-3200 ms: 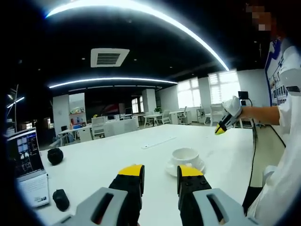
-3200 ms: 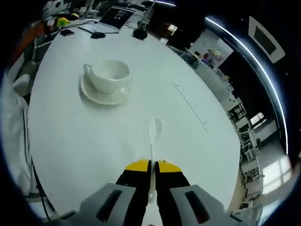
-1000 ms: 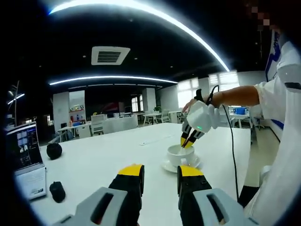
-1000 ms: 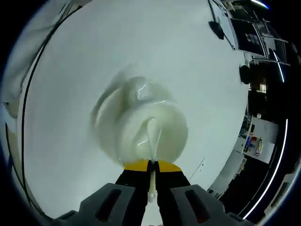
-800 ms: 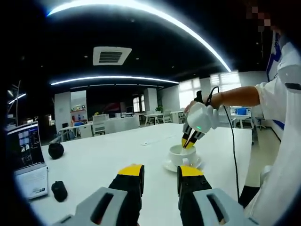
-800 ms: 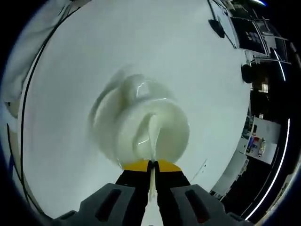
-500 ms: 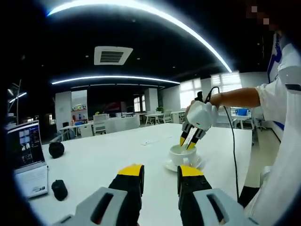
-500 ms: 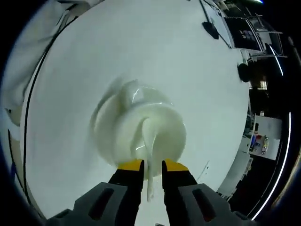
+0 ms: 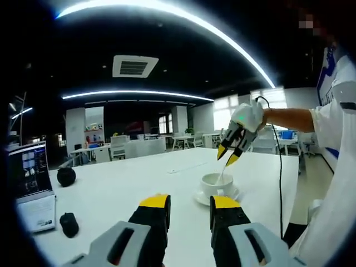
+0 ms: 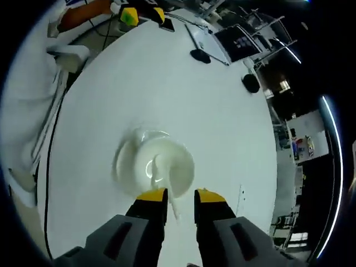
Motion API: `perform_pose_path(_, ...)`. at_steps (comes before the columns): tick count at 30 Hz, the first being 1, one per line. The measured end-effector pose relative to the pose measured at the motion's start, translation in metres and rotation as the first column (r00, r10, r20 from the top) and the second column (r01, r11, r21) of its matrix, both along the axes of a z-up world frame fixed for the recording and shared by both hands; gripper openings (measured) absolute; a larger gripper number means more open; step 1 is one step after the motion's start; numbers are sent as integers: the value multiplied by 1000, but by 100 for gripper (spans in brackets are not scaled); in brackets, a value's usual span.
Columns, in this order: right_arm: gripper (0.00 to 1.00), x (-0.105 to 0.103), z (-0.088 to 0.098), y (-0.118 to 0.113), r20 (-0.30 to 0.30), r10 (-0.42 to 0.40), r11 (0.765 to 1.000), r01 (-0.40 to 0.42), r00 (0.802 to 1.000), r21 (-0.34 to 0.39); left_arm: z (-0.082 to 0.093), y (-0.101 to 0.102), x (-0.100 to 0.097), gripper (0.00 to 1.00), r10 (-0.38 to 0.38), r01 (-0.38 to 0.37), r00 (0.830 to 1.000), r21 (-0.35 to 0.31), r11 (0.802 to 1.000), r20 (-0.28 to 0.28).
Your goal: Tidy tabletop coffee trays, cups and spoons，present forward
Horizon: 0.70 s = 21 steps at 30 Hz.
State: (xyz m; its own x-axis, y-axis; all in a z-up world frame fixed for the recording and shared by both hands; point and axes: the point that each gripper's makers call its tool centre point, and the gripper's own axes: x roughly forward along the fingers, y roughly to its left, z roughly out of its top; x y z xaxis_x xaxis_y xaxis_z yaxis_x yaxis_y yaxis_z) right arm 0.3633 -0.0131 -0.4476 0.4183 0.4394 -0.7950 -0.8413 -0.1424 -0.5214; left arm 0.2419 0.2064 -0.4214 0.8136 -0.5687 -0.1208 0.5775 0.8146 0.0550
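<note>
The right claw (image 10: 177, 196) is hanging released above the cup (image 10: 165, 167), which is sitting on its saucer (image 9: 201, 197) on the white counter (image 10: 167, 83). The spoon (image 10: 167, 189) is leaning inside the cup. The left claw (image 9: 189, 203) is waiting released on the near side of the saucer.

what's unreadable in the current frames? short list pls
- Spoon handle end: right gripper view, blurred and running down between that gripper's jaws.
- Saucer near edge: left gripper view, cut off behind the left gripper.
- Laptop screen: left gripper view, too small to read.
- Cup contents: right gripper view, blurred white.
</note>
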Motion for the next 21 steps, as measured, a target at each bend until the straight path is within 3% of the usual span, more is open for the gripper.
perform_pose_path(4,22,0,19,-9,-6,-73,989,73,997,130,2,2,3,30,11,-11,1000,-9,1000,5)
perform_pose_path(7,23,0,35,-23,-22,-167,950,167,986,264,2,5,7,30,27,-26,1000,-18,999,10)
perform_pose_path(14,26,-4,49,-67,-46,-278,892,276,959,358,1,3,12,30,23,-23,1000,-32,999,7)
perform_pose_path(21,28,-16,72,-100,-80,-356,808,350,931,474,5,4,15,30,33,-32,999,-48,998,17)
